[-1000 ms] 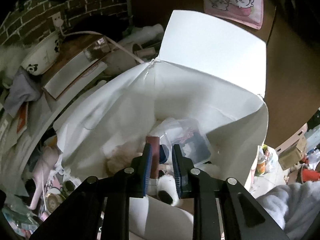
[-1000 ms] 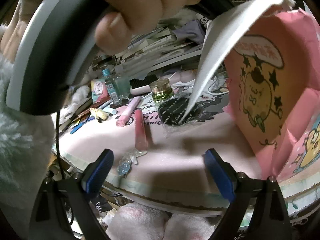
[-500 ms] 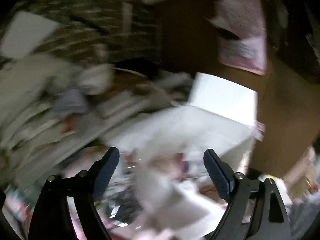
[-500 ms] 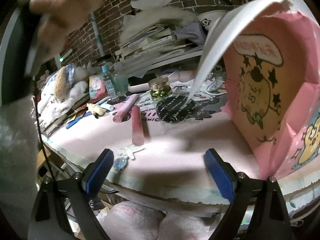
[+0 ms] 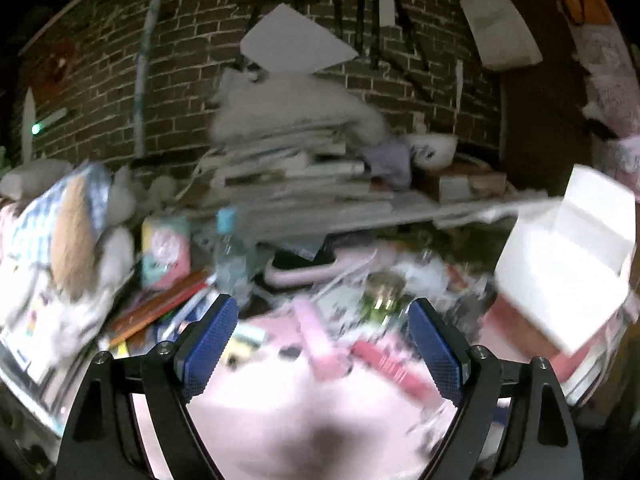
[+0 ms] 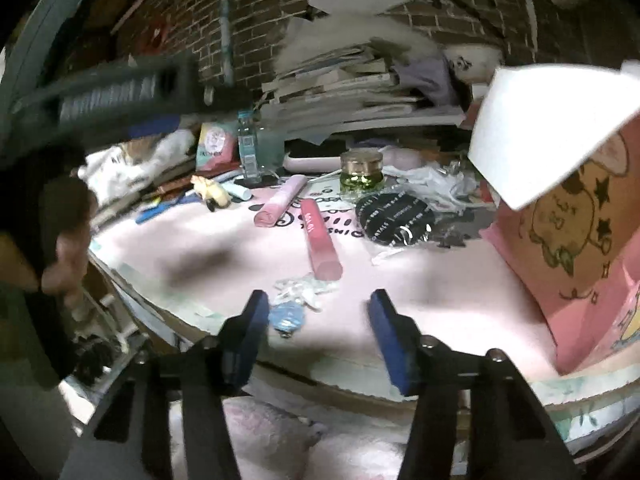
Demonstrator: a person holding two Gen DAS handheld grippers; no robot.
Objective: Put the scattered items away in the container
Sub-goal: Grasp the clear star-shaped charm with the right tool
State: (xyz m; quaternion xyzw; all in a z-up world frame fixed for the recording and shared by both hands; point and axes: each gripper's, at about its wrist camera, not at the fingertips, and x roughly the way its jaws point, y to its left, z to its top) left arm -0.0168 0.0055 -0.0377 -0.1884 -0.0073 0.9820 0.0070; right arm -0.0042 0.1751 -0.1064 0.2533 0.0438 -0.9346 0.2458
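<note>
I am hovering both grippers, left gripper (image 5: pixel 320 350) and right gripper (image 6: pixel 316 334), fingers spread and empty, over the tabletop's near edge, eyeing the red tube (image 6: pixel 320 238) beside the pink box (image 6: pixel 576 236).

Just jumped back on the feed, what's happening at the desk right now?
A person is tidying cosmetics off a pink mat into the pink cartoon box on the right. Both tongs are open and empty. The right tongs hover at the mat's near edge over a small blue charm. The left tongs point at the clutter, in a blurred view. On the mat lie a red tube, a pink tube, a black round compact and a green jar.
</note>
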